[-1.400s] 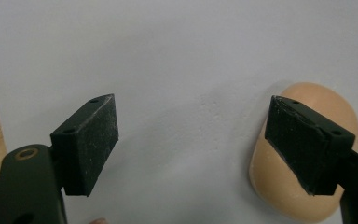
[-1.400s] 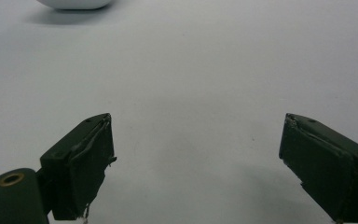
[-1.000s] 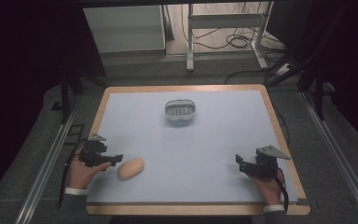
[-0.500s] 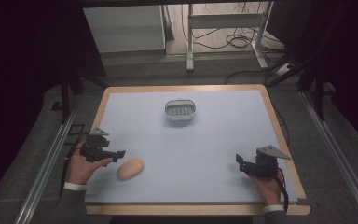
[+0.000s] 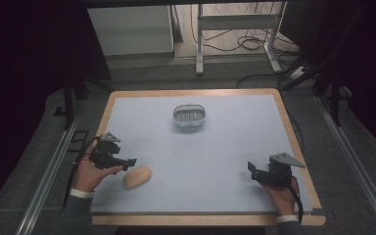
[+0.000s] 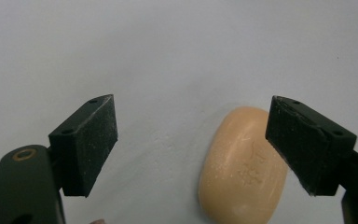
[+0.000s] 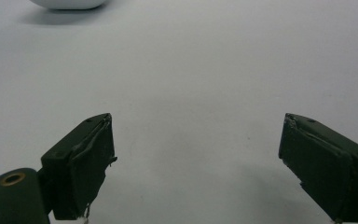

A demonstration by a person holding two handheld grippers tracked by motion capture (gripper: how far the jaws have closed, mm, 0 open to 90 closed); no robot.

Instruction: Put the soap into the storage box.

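Jaws of the left gripper (image 6: 191,140) stand wide apart above the worktop (image 5: 225,147); the tan soap bar (image 6: 242,168) lies beneath the right-hand jaw, off centre. Right gripper (image 7: 196,163) gapes wide, holding nothing.

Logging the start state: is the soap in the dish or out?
Out: the soap lies on the table, apart from the dish.
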